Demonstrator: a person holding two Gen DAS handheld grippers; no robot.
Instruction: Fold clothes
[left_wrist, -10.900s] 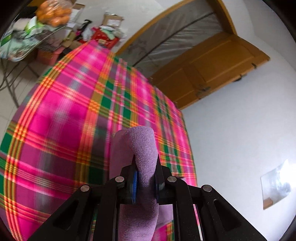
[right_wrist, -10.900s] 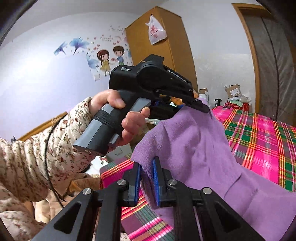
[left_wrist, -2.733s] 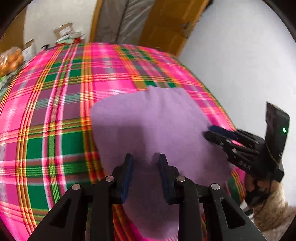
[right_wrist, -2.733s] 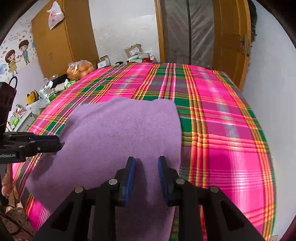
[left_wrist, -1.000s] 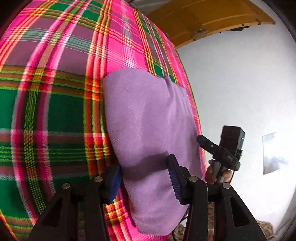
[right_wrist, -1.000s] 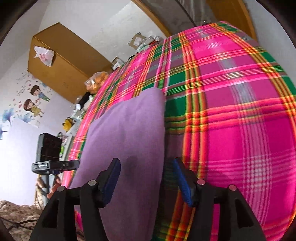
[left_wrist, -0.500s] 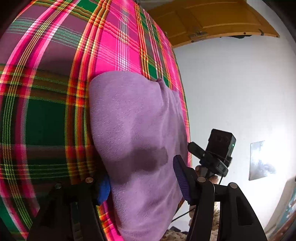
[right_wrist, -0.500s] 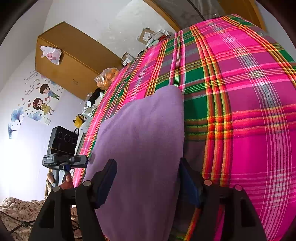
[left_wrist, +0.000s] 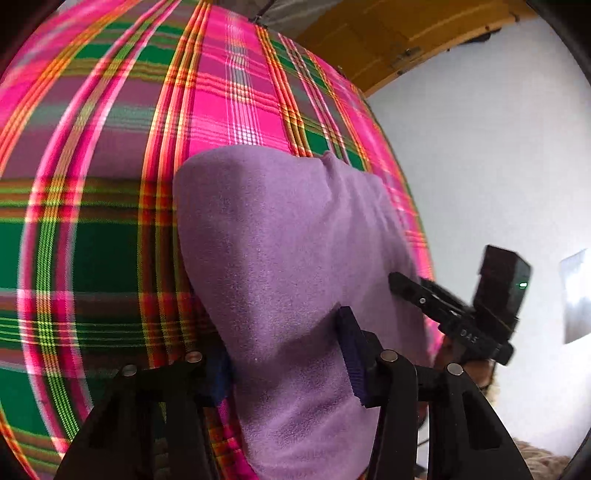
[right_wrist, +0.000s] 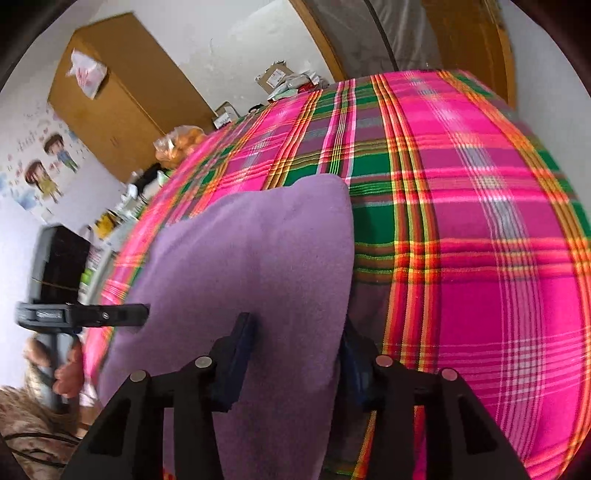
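A wooden cupboard is standing far left, with a bag of oranges and boxes sitting nearby.

We hold our left gripper and right gripper angled downward, jaws apart and just closing in, a bare hand gripping the left one's handle.

the folded cloth lies on the bed cover, lower centre of the right wrist view; a cabinet stands upper left, boxes behind the bed's far edge.
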